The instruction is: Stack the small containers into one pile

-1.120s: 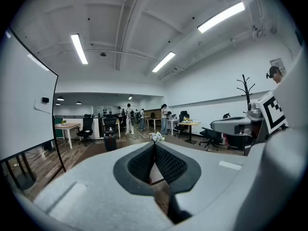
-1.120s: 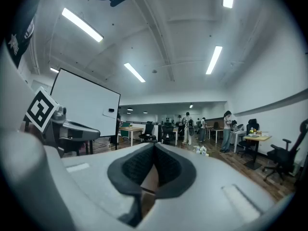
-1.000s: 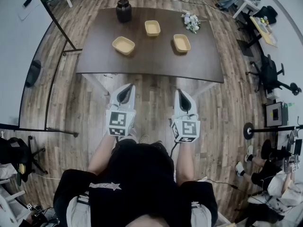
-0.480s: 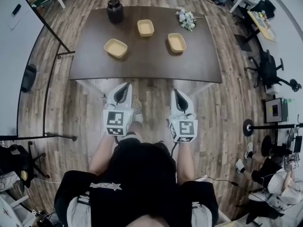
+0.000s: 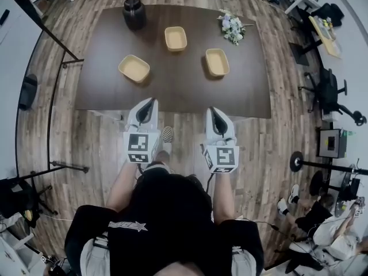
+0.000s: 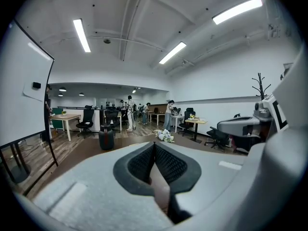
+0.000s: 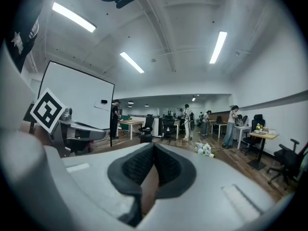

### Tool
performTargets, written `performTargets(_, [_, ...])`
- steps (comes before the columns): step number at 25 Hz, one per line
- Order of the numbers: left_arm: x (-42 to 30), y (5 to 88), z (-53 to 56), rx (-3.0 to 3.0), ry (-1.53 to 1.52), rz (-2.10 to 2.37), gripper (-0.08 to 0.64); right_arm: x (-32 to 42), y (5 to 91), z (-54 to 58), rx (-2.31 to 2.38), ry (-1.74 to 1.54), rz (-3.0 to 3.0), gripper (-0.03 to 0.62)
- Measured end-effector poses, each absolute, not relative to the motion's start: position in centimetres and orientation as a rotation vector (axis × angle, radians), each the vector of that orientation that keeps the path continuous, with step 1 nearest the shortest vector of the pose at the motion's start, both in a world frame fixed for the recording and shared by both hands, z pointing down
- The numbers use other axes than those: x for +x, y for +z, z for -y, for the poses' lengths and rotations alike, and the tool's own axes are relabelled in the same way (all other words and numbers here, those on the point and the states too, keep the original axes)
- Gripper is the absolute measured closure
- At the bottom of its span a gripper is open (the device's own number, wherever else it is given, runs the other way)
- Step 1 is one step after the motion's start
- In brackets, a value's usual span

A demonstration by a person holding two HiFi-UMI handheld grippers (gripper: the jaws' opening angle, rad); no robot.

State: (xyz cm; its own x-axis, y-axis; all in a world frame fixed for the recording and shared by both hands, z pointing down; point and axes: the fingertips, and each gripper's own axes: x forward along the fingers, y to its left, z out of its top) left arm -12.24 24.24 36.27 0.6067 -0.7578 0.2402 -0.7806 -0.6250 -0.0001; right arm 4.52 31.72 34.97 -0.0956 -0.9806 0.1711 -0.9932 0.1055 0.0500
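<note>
Three pieces, the left container [image 5: 134,68], far container [image 5: 175,38] and right container [image 5: 217,62], lie apart and unstacked on the bench [image 5: 172,94], whose near edge the closed, empty left tongs [image 5: 145,109] and right tongs [image 5: 215,115] have just reached, so stacking can likely begin.

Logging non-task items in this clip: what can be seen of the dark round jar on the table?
The dark round jar looks near-black and slightly glossy, with a bulging body and a narrower lidded top; whether it is ceramic or metal cannot be told. It stands upright near the far left corner of the dark brown wooden table and rests on that alone. The shallow tan rectangular container to its right sits clear of it.
</note>
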Motion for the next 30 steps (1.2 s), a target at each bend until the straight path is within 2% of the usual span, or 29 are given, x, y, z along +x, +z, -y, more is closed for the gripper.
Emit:
performTargets(15, [-12.4, 37.8, -7.6, 2.608, 0.332, 1.414, 0.551, 4.4, 35.7, -12.8, 1.831, 0.141, 2.306, 0.588])
performTargets(30, [-21.3, 41.2, -2.5, 2.274, 0.352, 1.732, 0.551, -5.0, 39.0, -2.0, 1.391, 0.190, 2.537, 0.588])
